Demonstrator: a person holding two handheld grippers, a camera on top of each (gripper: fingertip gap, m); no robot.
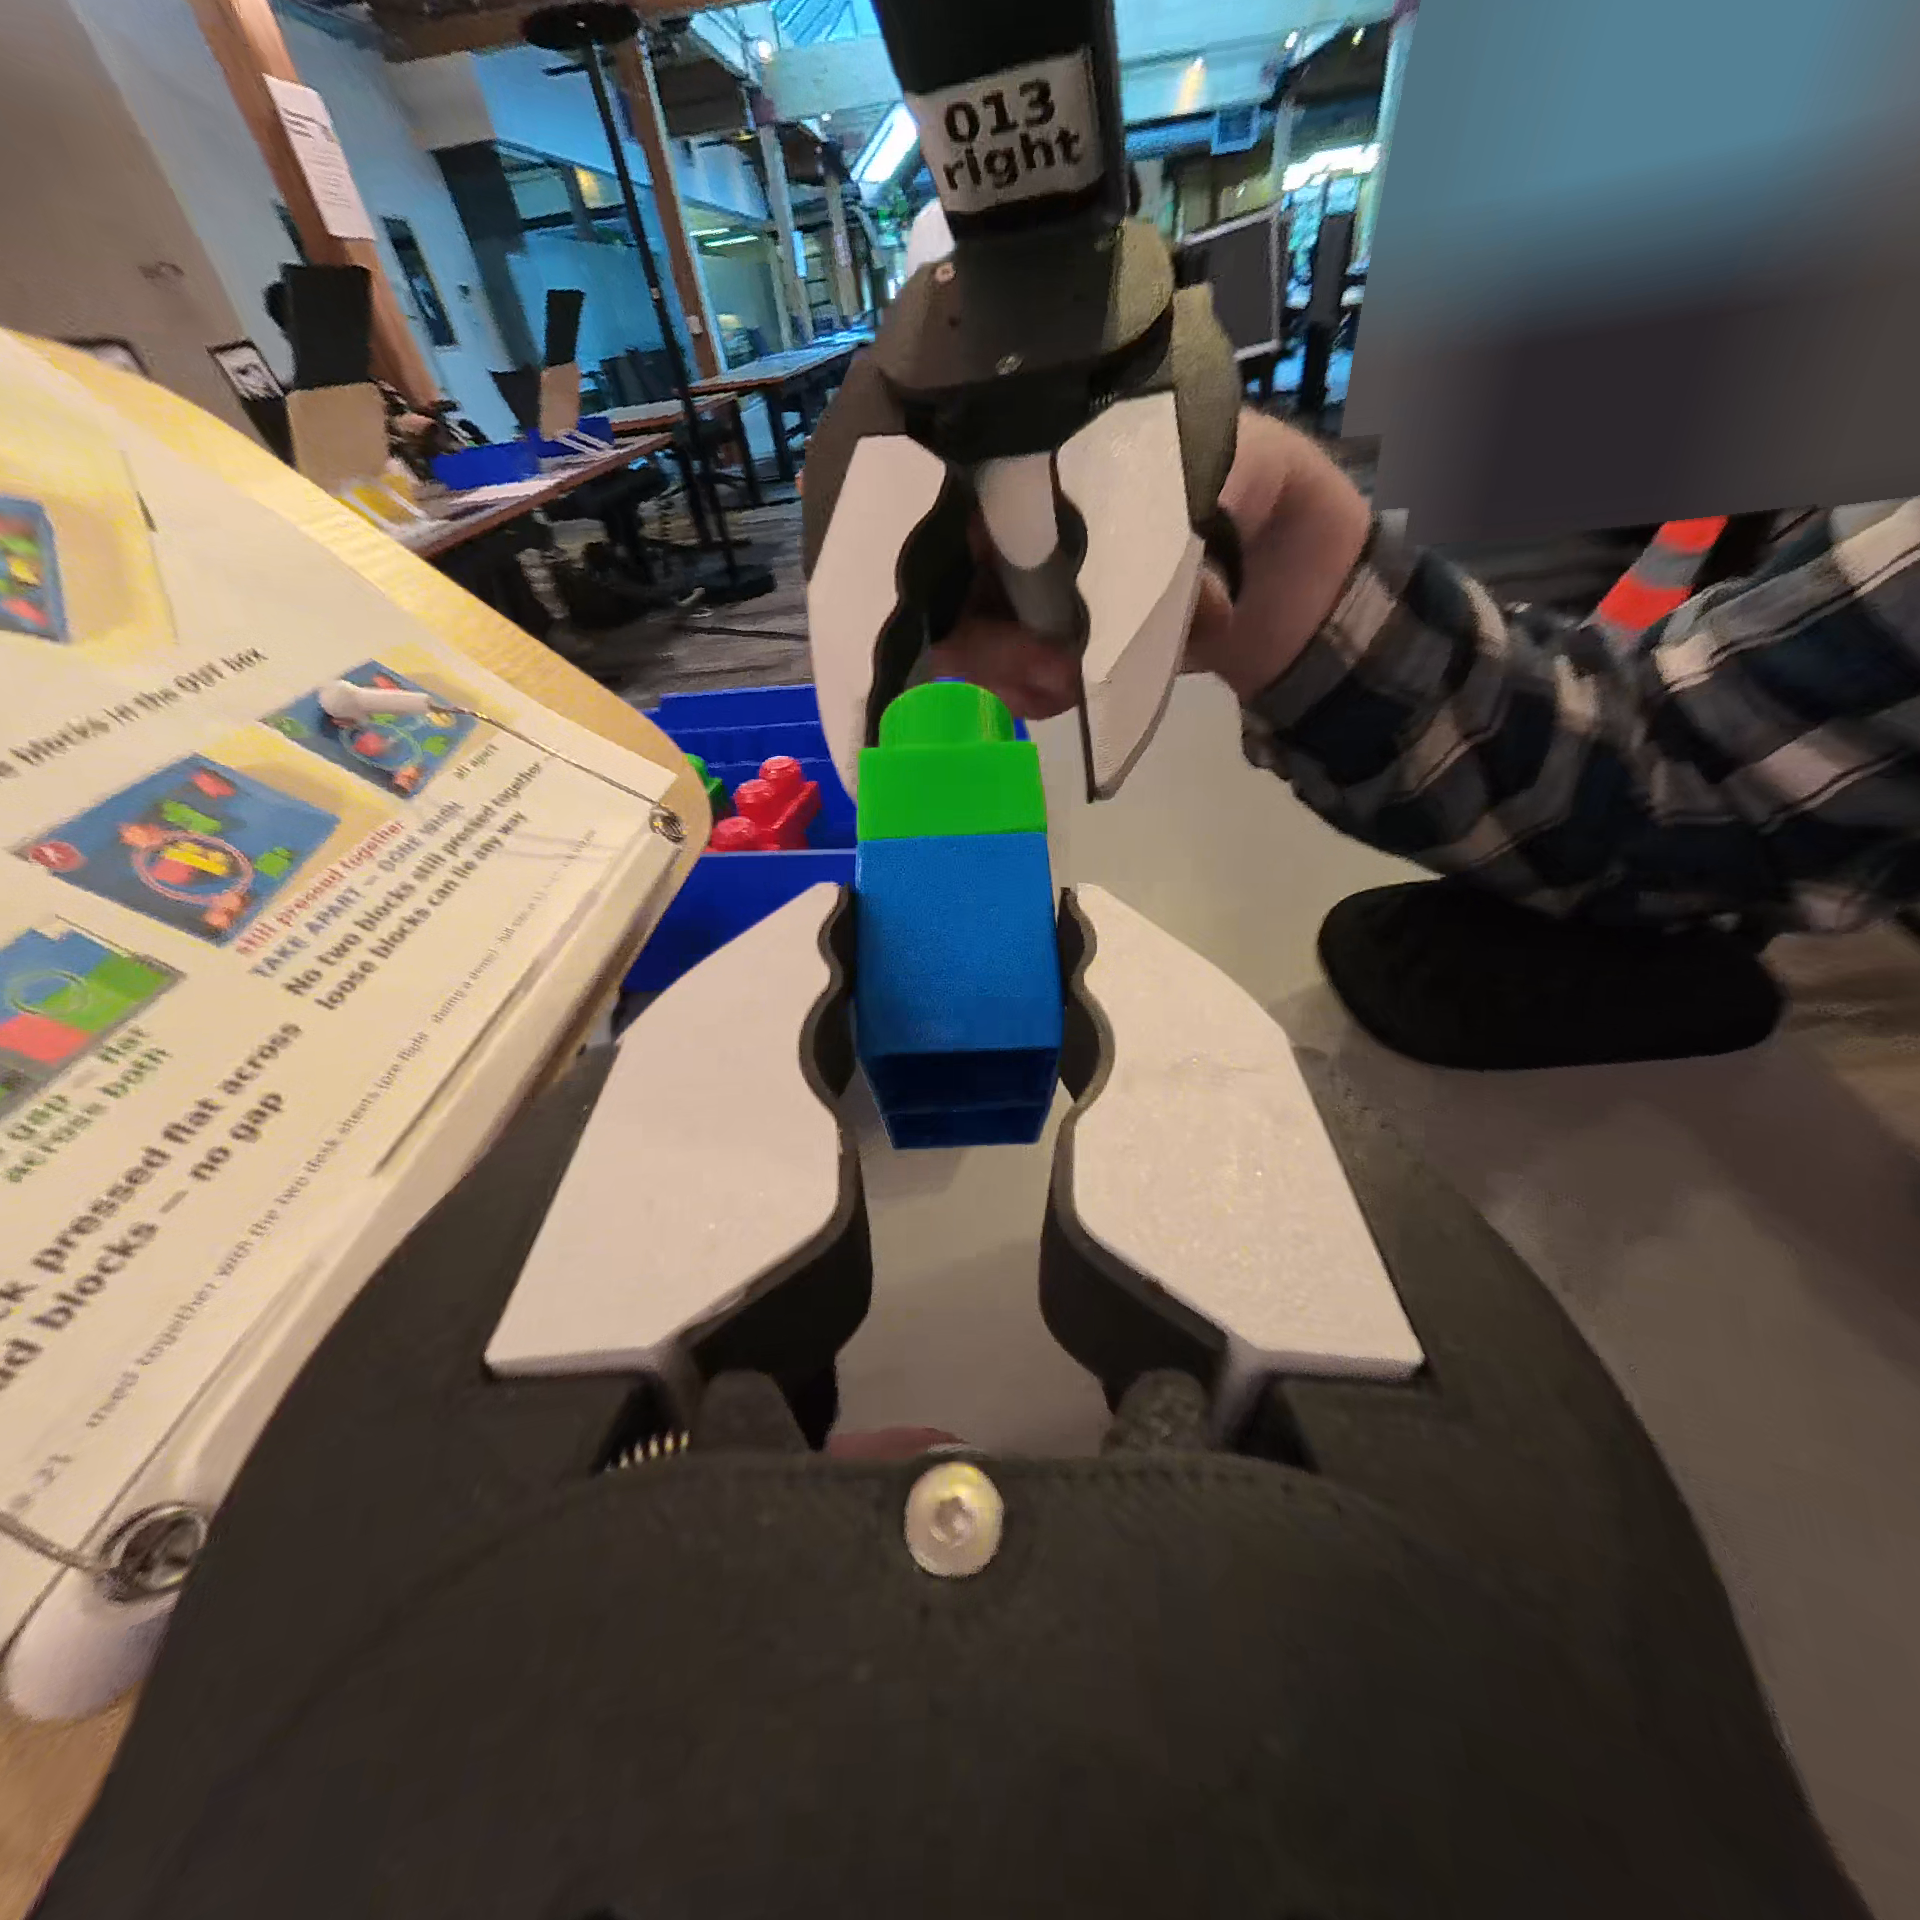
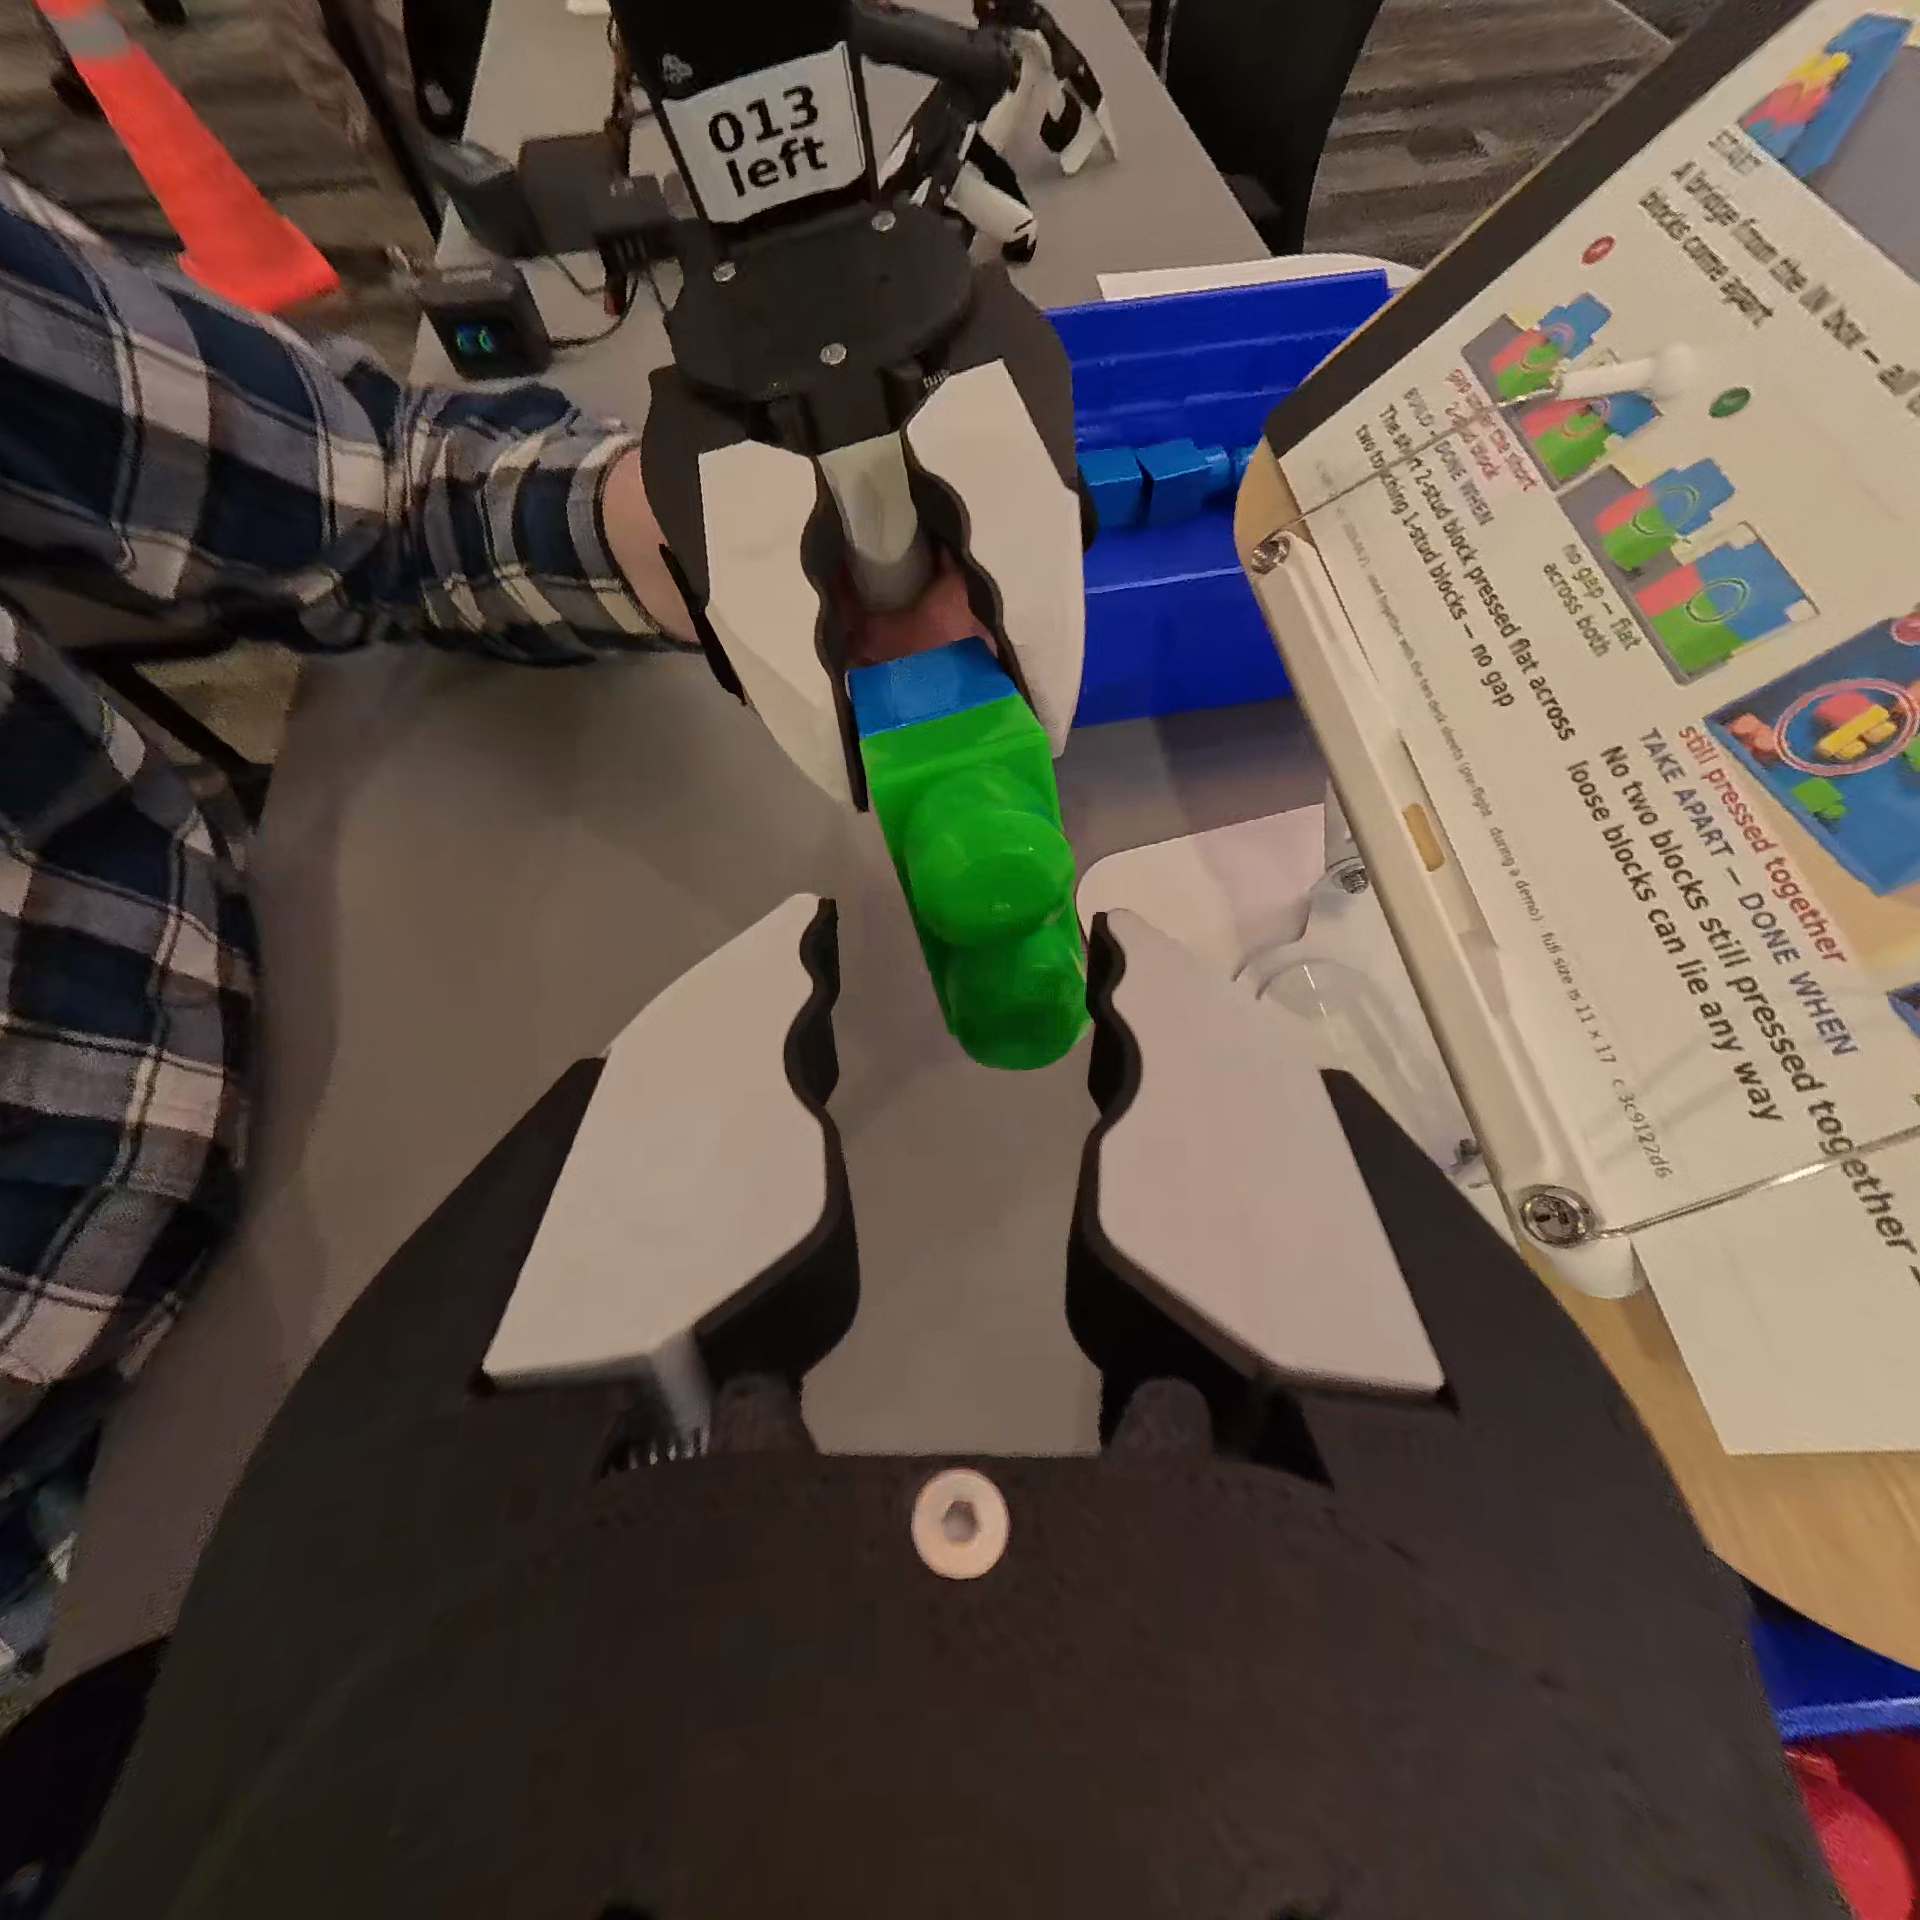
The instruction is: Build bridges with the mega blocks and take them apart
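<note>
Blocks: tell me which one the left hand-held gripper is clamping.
The blue block, squeezed between the left hand-held gripper pads; the green block sits stacked on it, beyond the pads.

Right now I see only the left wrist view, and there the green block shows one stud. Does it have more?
Observer: Yes. The right wrist view shows two studs in a row on the green block, which sits on the blue block.
Operator: Does the right tool press on it?
Observer: No. The right tool is open. One finger is close by the block's side and the other stands clear of it.
Operator: Is there a bin that I cannot see?
Observer: Yes. A blue bin stands behind the left tool, with loose blue blocks in it.
</note>
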